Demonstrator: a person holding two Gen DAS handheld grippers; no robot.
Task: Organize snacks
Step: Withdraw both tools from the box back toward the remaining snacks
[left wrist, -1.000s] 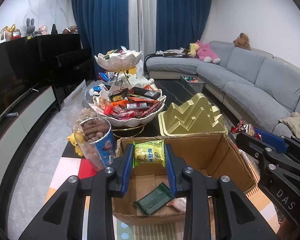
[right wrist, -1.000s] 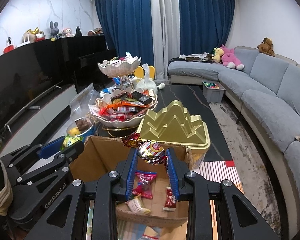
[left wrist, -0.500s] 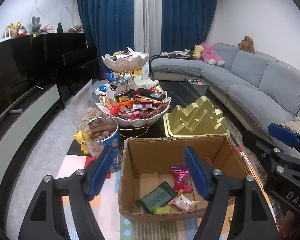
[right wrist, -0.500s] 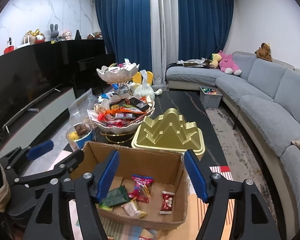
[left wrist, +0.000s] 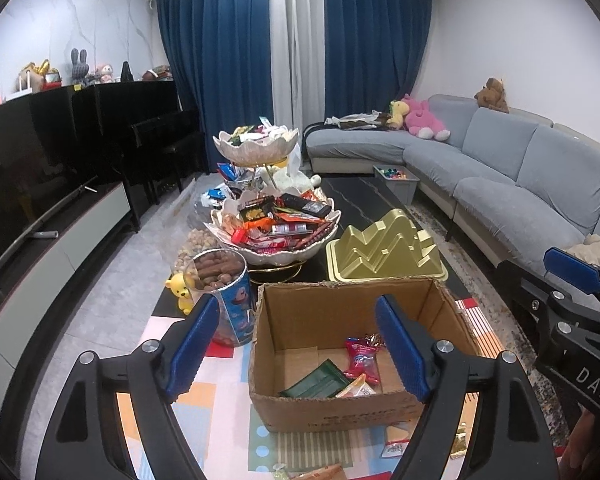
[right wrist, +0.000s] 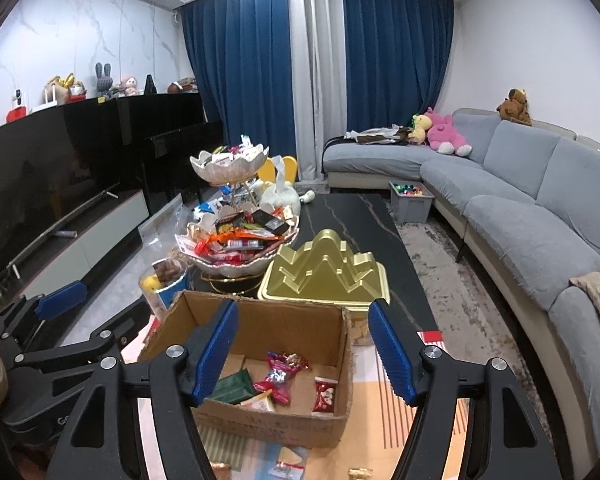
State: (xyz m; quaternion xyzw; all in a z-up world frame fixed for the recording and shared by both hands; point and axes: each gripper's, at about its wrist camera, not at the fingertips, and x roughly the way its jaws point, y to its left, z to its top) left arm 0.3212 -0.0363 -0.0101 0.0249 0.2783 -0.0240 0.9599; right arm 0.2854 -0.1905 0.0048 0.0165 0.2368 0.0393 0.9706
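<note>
Both hand-held grippers (left wrist: 298, 350) (right wrist: 302, 354), just opened and empty, hover over the cardboard box (left wrist: 340, 412) on the patterned tabletop (left wrist: 220, 400).

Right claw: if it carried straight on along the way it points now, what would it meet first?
Most likely the cardboard box: the open right claw aims down into it, toward the red-wrapped candy on its floor. Depth is uncertain.

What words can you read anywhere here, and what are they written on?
"DAS": white letters on the right gripper, cut off at the picture's edge.
"G": first letter on the left gripper, the rest hidden.
Print on the cardboard box front: too blurred.
Snack packets in the box: too small.
</note>
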